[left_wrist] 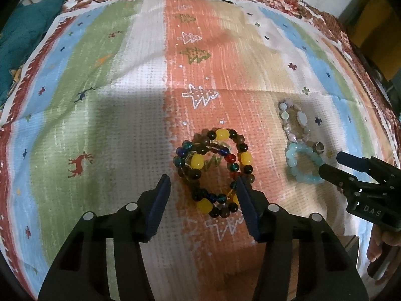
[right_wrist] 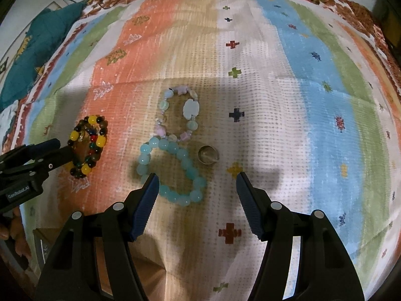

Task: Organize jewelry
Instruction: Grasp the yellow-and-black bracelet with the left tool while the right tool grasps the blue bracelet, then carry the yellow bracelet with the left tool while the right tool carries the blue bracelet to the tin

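On my left I see the striped cloth [left_wrist: 125, 100] spread flat, printed with reindeer and trees. My left claw [left_wrist: 203, 183] points steeply down over it, jaws partly apart and gripping nothing; the dark and yellow bead bracelet [left_wrist: 213, 170] lies coiled on the orange stripe, part of it between the fingertips, its right side hidden behind the right finger [left_wrist: 246, 208], so I cannot tell whether they touch. Further right lie the pale pink and white bracelet [right_wrist: 179, 115], the light blue bead bracelet [right_wrist: 173, 173] touching it, and a small metal ring [right_wrist: 208, 154] just beside. My right claw [right_wrist: 195, 183] hangs over the blue bracelet, jaws also partly apart, empty.
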